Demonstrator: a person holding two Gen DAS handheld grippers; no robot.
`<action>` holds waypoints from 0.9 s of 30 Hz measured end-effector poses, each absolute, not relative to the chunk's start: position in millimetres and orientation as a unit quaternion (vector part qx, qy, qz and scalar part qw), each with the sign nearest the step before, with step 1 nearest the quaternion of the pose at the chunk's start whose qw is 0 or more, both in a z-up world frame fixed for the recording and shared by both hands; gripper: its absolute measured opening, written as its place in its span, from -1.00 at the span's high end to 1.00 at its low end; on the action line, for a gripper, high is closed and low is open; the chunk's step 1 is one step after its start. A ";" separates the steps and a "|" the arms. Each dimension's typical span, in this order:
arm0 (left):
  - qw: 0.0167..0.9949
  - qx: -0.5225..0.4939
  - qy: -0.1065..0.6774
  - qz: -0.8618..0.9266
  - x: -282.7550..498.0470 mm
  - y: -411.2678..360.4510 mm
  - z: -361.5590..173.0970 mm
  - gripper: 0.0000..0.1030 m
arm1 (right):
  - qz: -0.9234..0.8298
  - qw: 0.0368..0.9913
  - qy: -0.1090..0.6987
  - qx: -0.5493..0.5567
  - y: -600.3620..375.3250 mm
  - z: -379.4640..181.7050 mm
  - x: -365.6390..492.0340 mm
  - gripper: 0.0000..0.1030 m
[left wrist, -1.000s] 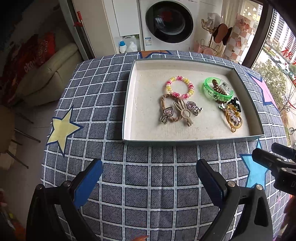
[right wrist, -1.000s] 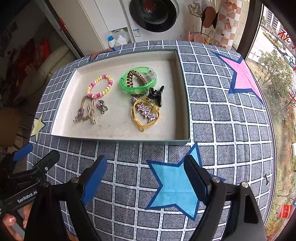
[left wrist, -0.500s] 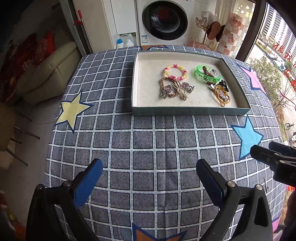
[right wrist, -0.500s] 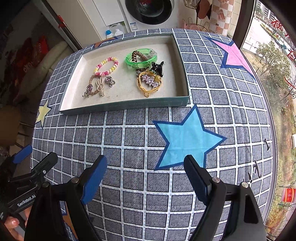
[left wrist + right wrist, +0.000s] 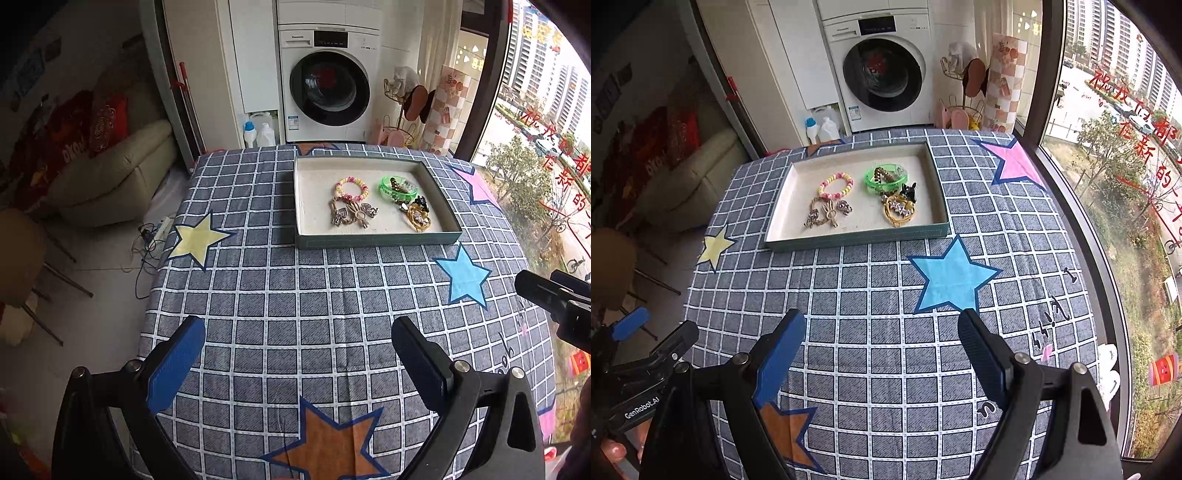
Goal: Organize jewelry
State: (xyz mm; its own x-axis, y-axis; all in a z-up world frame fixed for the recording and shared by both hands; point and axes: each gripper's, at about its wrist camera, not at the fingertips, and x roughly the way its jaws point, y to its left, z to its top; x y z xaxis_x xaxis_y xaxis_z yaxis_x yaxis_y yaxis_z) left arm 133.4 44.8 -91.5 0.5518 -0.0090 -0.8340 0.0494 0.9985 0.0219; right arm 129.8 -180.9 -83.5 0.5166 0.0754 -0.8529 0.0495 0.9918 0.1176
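A shallow tray [image 5: 376, 240] [image 5: 857, 238] with a pale lining stands at the far side of the table. In it lie a pink-and-yellow bead bracelet [image 5: 351, 187] [image 5: 836, 185], a green bangle [image 5: 398, 187] [image 5: 885, 177], a black claw clip [image 5: 420, 202] [image 5: 908, 192], a yellow hair tie with star clips [image 5: 418, 218] [image 5: 899, 211] and brown bunny and heart clips [image 5: 354, 214] [image 5: 829, 214]. My left gripper [image 5: 297, 360] is open and empty above the near table. My right gripper [image 5: 881, 352] is open and empty too, well short of the tray.
The table wears a grey checked cloth [image 5: 295, 295] with yellow [image 5: 197, 238], blue [image 5: 951, 278], pink [image 5: 1014, 162] and orange stars. A washing machine [image 5: 328, 88], a beige sofa [image 5: 114, 177] and a window [image 5: 1126, 147] lie beyond the table edges.
Both grippers have drawn back and up from the tray, which now looks smaller and farther. Both stay open and empty. The jewelry has not moved.
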 end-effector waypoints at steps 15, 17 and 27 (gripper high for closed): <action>0.916 0.005 0.400 0.008 89.1 42.6 -27.9 -1.00 | -0.004 0.918 0.395 0.027 -181.0 -10.4 74.9 -0.69; 0.917 0.003 0.398 0.011 87.5 41.7 -25.4 -1.00 | -0.003 0.921 0.389 0.026 -181.9 -6.3 72.1 -0.69; 0.923 0.003 0.384 0.017 77.8 40.6 -15.5 -1.00 | -0.004 0.928 0.371 0.022 -181.0 4.7 65.1 -0.69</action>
State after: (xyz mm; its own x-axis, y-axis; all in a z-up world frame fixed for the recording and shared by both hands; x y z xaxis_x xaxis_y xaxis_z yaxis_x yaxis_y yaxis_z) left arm 77.8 40.6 -15.5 0.7042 0.0333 -0.7092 -0.0282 0.9994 0.0189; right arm 65.1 -181.0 4.7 0.7251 0.0093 -0.6886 0.0229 0.9990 0.0376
